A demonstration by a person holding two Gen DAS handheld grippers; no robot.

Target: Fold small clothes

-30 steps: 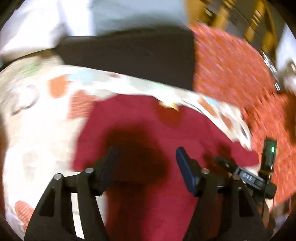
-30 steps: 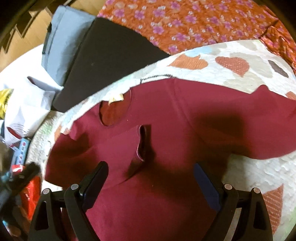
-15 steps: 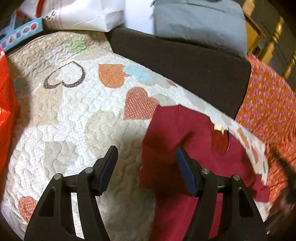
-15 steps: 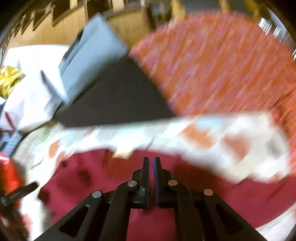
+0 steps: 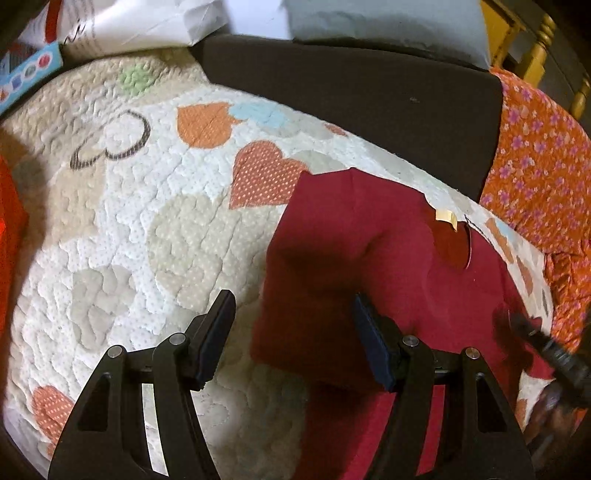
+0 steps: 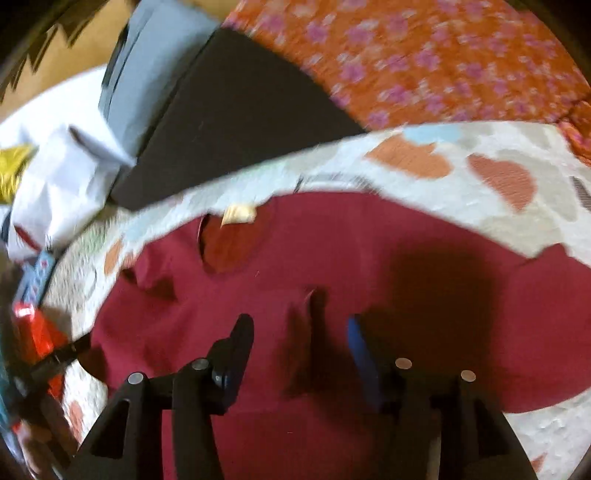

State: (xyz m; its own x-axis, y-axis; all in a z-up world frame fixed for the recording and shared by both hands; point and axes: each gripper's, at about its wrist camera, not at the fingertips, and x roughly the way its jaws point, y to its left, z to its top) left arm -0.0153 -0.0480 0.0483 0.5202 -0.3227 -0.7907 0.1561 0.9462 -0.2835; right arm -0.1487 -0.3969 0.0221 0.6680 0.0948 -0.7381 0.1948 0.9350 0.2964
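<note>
A dark red t-shirt (image 5: 369, 258) lies flat on a white quilt with heart patches (image 5: 147, 229); its left side is folded in, giving a straight edge. Its neckline with a tan label (image 5: 446, 216) points away. My left gripper (image 5: 291, 332) is open and empty, hovering over the shirt's left edge. In the right wrist view the same shirt (image 6: 424, 266) shows a small raised crease (image 6: 314, 306) in the middle. My right gripper (image 6: 299, 339) is open and empty, just above that crease.
A dark cushion (image 5: 351, 96) and a grey pillow (image 5: 388, 26) lie beyond the quilt. An orange floral cloth (image 5: 543, 166) is at the right. A white bag (image 5: 140, 22) and a red bag (image 6: 33, 332) sit at the left.
My right gripper was shut half a second ago and has opened over the shirt's middle. My left gripper swung left from over the shirt to its left edge and stayed open.
</note>
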